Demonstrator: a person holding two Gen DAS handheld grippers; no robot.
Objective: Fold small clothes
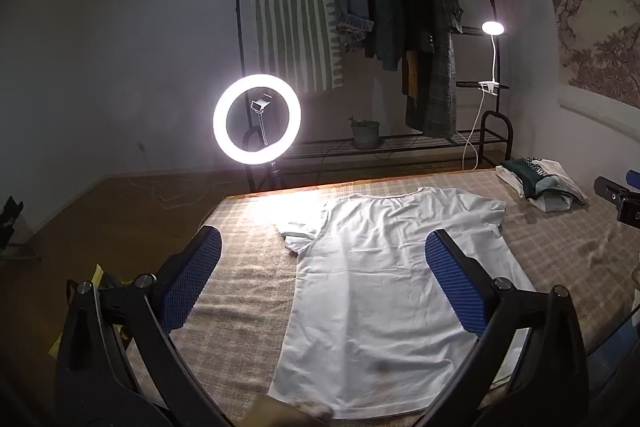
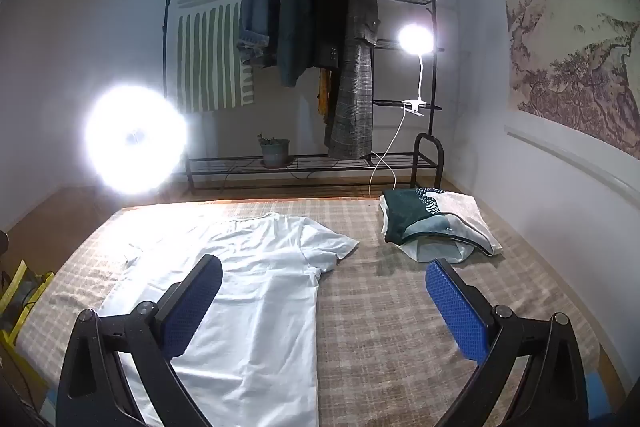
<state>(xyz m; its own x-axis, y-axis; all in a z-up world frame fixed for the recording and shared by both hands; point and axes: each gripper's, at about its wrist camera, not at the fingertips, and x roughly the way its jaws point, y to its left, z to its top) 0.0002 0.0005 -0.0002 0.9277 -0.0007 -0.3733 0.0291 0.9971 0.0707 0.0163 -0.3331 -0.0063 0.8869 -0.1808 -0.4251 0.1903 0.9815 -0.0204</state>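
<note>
A white T-shirt (image 1: 380, 287) lies flat on the plaid-covered table (image 1: 248, 291), neck toward the far edge; it also shows in the right wrist view (image 2: 256, 307). My left gripper (image 1: 324, 267) is open and empty, held above the shirt's left half, its blue pads (image 1: 192, 279) wide apart. My right gripper (image 2: 324, 291) is open and empty above the shirt's right edge and the bare cover (image 2: 384, 327). Part of the right gripper (image 1: 620, 199) shows at the right edge of the left wrist view.
A pile of folded clothes (image 2: 436, 223) sits at the table's far right corner. A ring light (image 1: 257, 119) stands beyond the far left edge. A clothes rack (image 2: 304, 67) with coats, a clip lamp (image 2: 415, 39) and a potted plant (image 2: 274, 151) stands behind.
</note>
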